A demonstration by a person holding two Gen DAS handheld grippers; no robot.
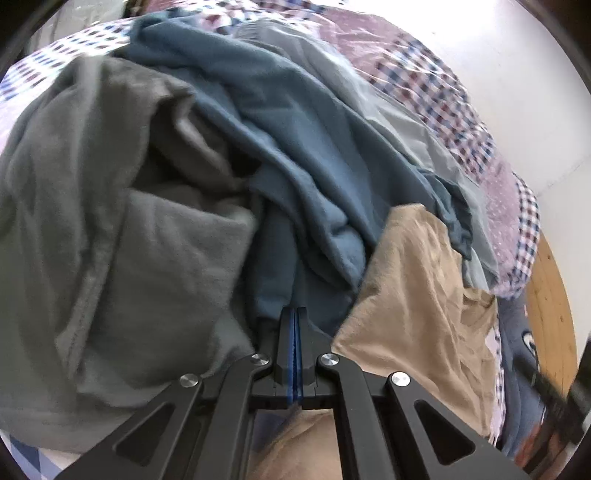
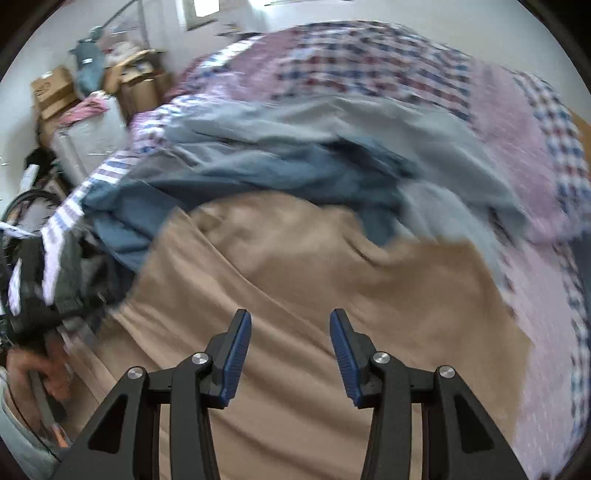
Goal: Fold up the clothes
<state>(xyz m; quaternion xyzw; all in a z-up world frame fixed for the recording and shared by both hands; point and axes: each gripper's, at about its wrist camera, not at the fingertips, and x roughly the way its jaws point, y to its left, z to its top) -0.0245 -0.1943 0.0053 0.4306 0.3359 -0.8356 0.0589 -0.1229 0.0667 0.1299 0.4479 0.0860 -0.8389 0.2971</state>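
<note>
A bed (image 2: 517, 122) fills most of both views, covered by a patchwork spread of pink dotted panels and red-and-blue checks. Behind it rise plain white walls (image 1: 498, 55), washed in daylight from a window (image 2: 199, 11) high at the back — bright and overexposed. In the far corner stand stacked cardboard boxes (image 2: 55, 92), some open, among loose clutter. Beside the bed a strip of light wooden floor (image 1: 550, 306) shows — pale, with visible grain.

four loose garments on one checked bedspread (image 2: 369, 62) — grey (image 1: 110, 229), dark blue (image 1: 280, 147), pale blue (image 2: 369, 122), tan (image 2: 295, 280).
</note>
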